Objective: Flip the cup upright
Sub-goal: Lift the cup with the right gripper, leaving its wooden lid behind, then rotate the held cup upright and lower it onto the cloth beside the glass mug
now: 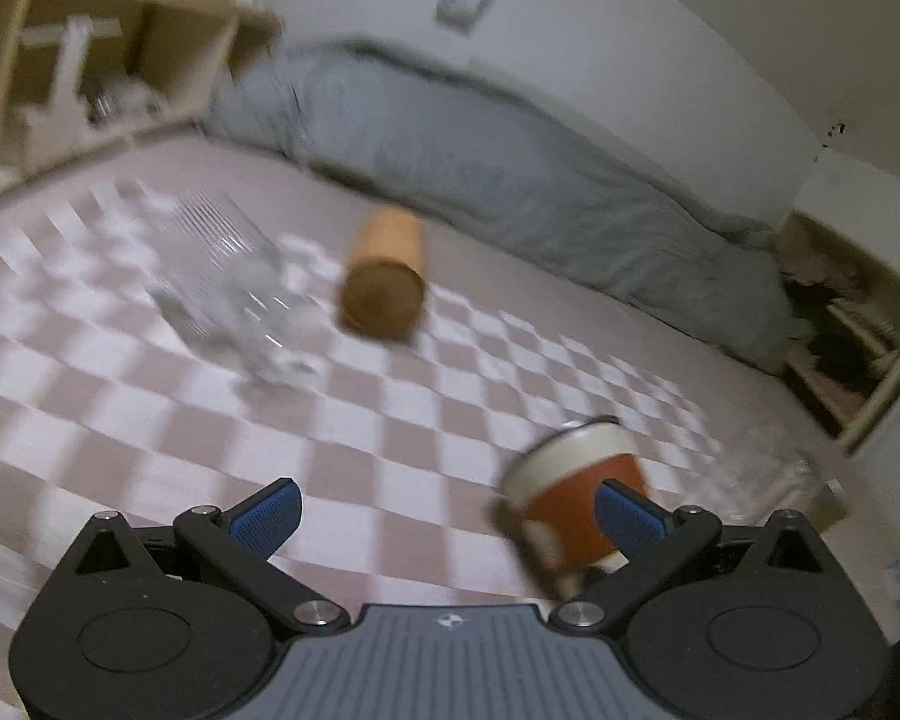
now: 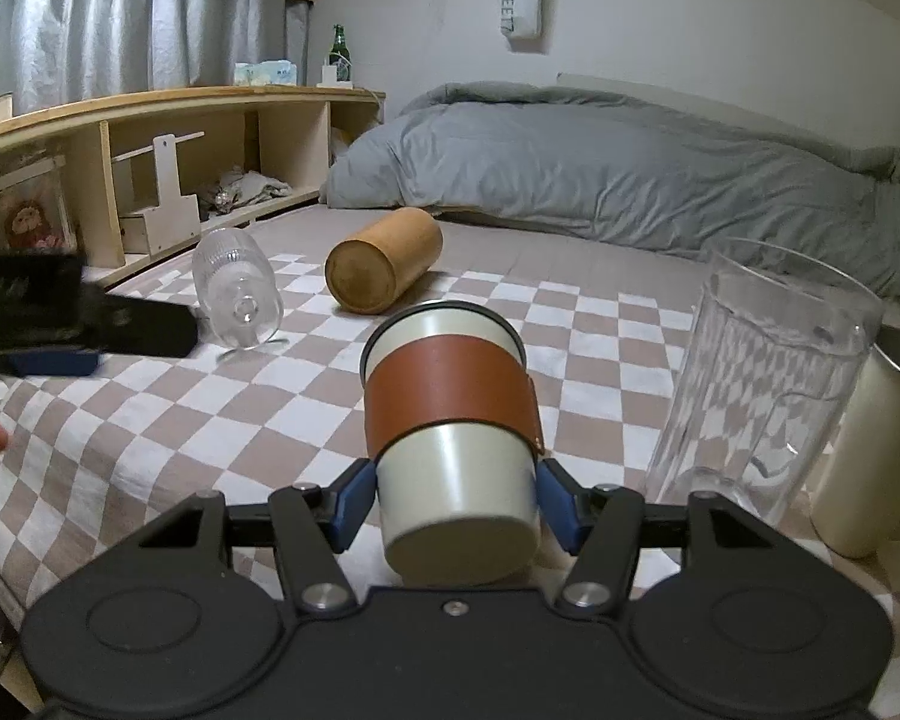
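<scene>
A cream cup with a brown leather sleeve (image 2: 450, 414) lies tilted with its base toward the camera, and my right gripper (image 2: 450, 501) is shut on its lower end. The same cup (image 1: 576, 498) shows blurred in the left wrist view, beside the right finger. My left gripper (image 1: 447, 516) is open and empty above the checkered cloth (image 1: 150, 450). A wooden cup (image 2: 381, 267) and a ribbed glass (image 2: 237, 288) lie on their sides further back; they also show in the left wrist view, the wooden cup (image 1: 384, 282) and the glass (image 1: 228, 282).
A tall clear glass (image 2: 762, 378) and a cream metal cup (image 2: 870, 450) stand upright at the right. A grey duvet (image 2: 600, 162) lies along the wall. A wooden shelf unit (image 2: 150, 138) runs along the left. The left gripper's finger (image 2: 60, 312) shows at the left.
</scene>
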### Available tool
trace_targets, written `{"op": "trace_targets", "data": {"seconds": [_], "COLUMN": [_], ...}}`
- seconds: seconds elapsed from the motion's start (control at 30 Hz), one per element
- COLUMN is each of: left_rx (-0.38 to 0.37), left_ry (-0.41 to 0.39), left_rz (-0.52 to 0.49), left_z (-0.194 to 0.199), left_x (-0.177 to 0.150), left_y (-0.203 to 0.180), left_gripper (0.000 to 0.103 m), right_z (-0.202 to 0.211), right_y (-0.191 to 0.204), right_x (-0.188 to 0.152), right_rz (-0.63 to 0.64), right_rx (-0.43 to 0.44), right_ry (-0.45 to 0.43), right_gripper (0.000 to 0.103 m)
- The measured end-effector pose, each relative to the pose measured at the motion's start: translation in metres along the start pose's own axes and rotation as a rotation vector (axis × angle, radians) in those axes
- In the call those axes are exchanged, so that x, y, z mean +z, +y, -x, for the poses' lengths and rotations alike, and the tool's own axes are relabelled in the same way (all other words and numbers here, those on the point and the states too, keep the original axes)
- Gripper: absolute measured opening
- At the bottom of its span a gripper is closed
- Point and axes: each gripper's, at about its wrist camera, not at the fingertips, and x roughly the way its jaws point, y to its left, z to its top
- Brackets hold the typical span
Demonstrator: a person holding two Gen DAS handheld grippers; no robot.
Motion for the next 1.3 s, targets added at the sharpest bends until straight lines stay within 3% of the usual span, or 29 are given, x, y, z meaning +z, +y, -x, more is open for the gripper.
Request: {"op": "trace_targets", "data": {"seconds": [0.13,0.3,0.47,0.63,0.87,1.0,1.3], "left_rx": [-0.063,-0.123,-0.127,-0.119,-0.069,-0.082,-0.088], "left_ry": [0.07,0.172,0.261,0.286,0.259,0.249,0.022], "left_rz": [0.043,0.102,0.174,0.225,0.244,0.244,-0.082], "left_z": [-0.026,-0.06,-0.089,-0.105,-0.12,-0.121,-0.075], "left_x": [0.009,0.02,0.022,0.022,0.02,0.019,0.026], "left_y": [-0.016,-0.031,-0.036,-0.038,-0.038,-0.036,-0.081], "left_gripper": [0.102,0.099,0.098,0.098,0.087,0.084,0.082], "right_z": [0.005,0.018,0.035,0.047,0.051,0.049,0.05], "right_y": [-0.006,-0.015,-0.032,-0.046,-0.066,-0.071,-0.077], "right_x": [-0.003,-0.004,-0.009,-0.018,-0.025,-0.026,-0.031], "right_rz": [-0.02,-0.035,-0.088,-0.126,-0.18,-0.197,-0.224], "right_rx": [0.05,0.081,0.082,0.056,0.054,0.064,0.057], "right_ry": [-0.018,-0.054,-0.082,-0.111,-0.119,-0.115,-0.119], "right_gripper": [0.072,0.075,0.075,0.077,0.078,0.078,0.078]}}
